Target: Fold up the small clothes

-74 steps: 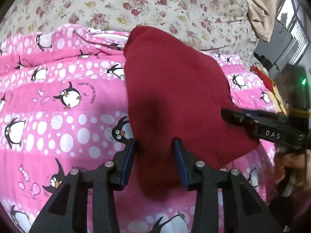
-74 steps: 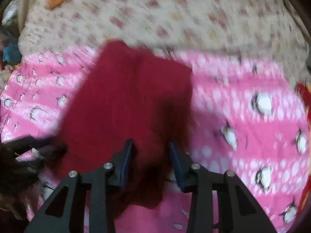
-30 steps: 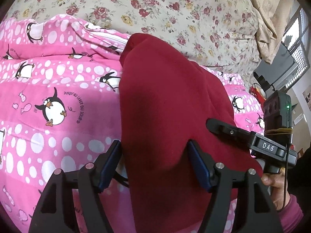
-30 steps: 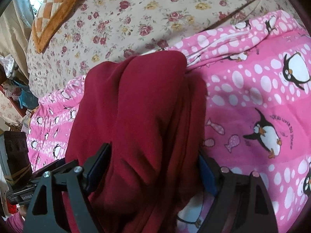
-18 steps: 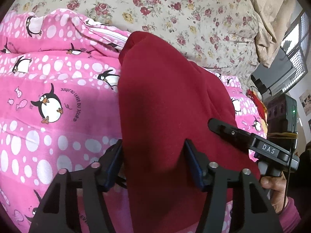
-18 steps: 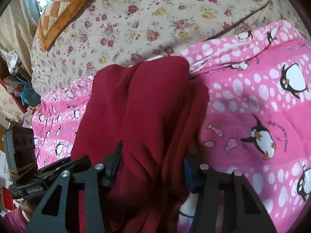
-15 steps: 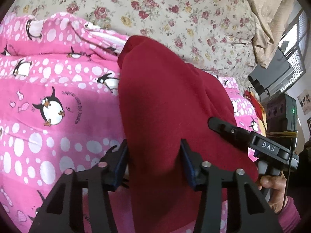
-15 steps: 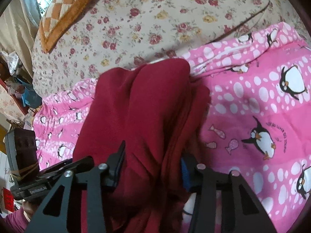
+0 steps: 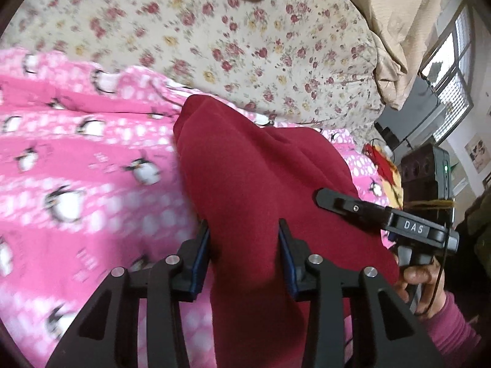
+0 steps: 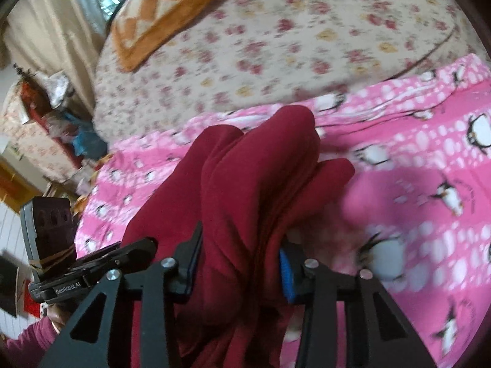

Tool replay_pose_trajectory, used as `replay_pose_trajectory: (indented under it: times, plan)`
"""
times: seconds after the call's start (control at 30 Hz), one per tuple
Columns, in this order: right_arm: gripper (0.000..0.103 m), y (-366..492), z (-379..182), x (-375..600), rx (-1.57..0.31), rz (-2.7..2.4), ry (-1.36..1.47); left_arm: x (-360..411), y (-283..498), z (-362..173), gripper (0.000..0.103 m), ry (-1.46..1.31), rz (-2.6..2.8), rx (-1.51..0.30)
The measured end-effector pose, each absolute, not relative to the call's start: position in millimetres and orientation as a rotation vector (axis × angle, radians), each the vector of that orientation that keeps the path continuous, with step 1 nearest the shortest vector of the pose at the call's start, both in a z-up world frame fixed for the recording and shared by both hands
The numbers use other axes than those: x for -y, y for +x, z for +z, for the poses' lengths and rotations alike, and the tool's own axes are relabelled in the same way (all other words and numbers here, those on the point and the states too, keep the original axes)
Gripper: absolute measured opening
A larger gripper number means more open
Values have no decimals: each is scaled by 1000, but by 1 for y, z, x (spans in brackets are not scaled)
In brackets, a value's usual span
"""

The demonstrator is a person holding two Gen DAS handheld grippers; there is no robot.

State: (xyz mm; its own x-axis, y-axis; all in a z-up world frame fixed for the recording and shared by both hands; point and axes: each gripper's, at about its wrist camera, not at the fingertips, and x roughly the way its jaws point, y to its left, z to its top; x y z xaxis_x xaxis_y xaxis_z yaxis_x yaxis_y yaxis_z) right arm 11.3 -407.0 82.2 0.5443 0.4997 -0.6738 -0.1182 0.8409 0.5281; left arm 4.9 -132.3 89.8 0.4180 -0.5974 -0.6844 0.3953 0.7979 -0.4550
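Bunching between the blue pads, the garment (image 9: 260, 184) hides most of what matters: its near end runs off the bottom of both views, so how it is folded cannot be told. The left claw (image 9: 244, 254) is clamped on a thick fold of it, pads pressed against the cloth on either side. The right claw (image 10: 239, 263) is likewise clamped on the garment (image 10: 254, 190), which swells up between its fingers in two or three rounded ridges (where one layer ends and the next begins is hard to make out). In the left view, the right claw (image 9: 325, 197) shows from the side, resting on the garment's right edge, its tips partly sunk in the cloth; the hand (image 9: 425, 282) on its handle is cut off at the wrist by a magenta sleeve.

The garment is dark red, soft and fleecy, matte, with a rounded far end. It lies on a pink blanket (image 9: 76, 184) printed with penguins and white dots, blurred in both views. Beyond is a cream floral bedsheet (image 9: 230, 30), and an orange checked cushion (image 10: 162, 12) on it.
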Motion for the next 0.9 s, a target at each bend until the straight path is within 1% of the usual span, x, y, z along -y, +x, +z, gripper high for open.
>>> replay_pose_trajectory:
  times: [0.13,0.27,0.3,0.37,0.4,0.47,0.6,0.67,0.73,0.8,0.87,0.9]
  plan:
    - [42,-11,85,370,-957,458,444,98,-29,95,18,-227,-594,-963]
    - [42,-41,78,335,-998,515,401,68,-71,76,18,-226,-542,-998]
    - [44,-47,72,329,-1015,514,395,66,-77,69,19,-203,-530,-1012]
    - [55,-59,55,318,-1062,466,343,66,-87,46,22,-153,-501,-1064]
    - [63,-64,47,314,-1096,423,299,65,-90,41,23,-147,-495,-1076]
    - [64,-74,43,313,-1127,394,255,63,-93,45,24,-143,-498,-1063]
    - [64,-88,78,323,-1045,347,246,60,-93,76,25,-106,-443,-958]
    - [65,-86,98,326,-976,318,250,62,-88,87,32,-92,-411,-909]
    - [67,-76,107,325,-947,311,258,68,-78,90,33,-93,-400,-902]
    - [67,-58,101,319,-967,279,256,73,-66,84,33,-96,-384,-907]
    - [63,-35,85,307,-1010,272,264,77,-54,73,33,-109,-345,-927]
    - [48,-27,77,304,-1022,272,269,79,-51,69,33,-116,-343,-936]
